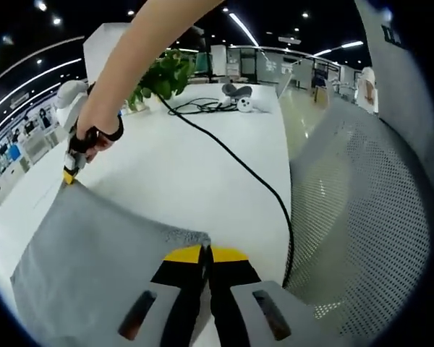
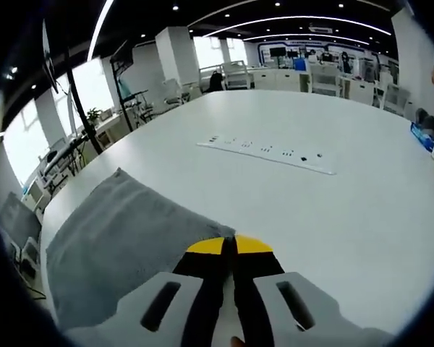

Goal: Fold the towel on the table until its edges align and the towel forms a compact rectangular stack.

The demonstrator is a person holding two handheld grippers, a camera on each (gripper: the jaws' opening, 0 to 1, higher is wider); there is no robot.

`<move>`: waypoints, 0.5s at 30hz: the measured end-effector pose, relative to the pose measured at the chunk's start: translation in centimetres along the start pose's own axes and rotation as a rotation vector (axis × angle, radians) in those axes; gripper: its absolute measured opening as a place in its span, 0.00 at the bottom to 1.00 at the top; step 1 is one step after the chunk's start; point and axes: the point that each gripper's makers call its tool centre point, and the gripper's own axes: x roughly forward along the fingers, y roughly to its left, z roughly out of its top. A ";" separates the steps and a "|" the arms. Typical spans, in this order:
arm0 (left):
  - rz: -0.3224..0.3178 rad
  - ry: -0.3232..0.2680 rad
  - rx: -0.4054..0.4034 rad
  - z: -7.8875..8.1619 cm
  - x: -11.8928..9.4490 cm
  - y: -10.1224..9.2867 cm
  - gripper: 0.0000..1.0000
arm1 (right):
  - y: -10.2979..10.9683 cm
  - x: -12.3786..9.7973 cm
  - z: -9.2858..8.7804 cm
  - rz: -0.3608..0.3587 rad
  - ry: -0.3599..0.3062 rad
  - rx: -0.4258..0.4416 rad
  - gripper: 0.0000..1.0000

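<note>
An open office with ceiling strip lights surrounds a broad white table (image 1: 202,159).

Left gripper view: the left gripper (image 1: 205,254), its yellow-tipped jaws pressed together, pinches a corner of the grey towel (image 1: 94,253), which spreads away to the left of the fingers over the table. At the towel's far corner, the right gripper (image 1: 71,173) is held by a person's hand (image 1: 94,134), its yellow tip at the cloth edge; whether it actually clamps the cloth cannot be told here. A black cable (image 1: 253,177) runs from just right of the fingers away across the table toward a small grey device (image 1: 239,97) and a potted plant (image 1: 163,76). A perforated grey chair back (image 1: 362,217) stands to the right.

Right gripper view: the right gripper (image 2: 229,247) has its jaws shut on a towel (image 2: 123,246) corner; the cloth lies flat to the left of the fingers. Ahead of the fingers, well apart from the towel, lies a white power strip (image 2: 267,153). Beyond it stand desks and chairs.
</note>
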 end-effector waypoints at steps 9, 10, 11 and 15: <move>0.032 -0.121 -0.106 3.0 -1.3 0.7 0.02 | -0.9 -1.7 1.3 -0.041 -0.010 0.075 0.01; 0.034 -0.127 -0.112 3.1 -1.4 0.7 0.02 | -1.1 -1.7 1.5 -0.042 -0.008 0.065 0.01; 0.036 -0.133 -0.116 3.2 -1.5 0.7 0.02 | -1.0 -1.9 1.7 -0.044 -0.005 0.051 0.01; 0.072 -0.146 -0.110 3.6 -2.3 0.8 0.02 | -0.9 -2.4 2.3 -0.045 -0.006 0.064 0.01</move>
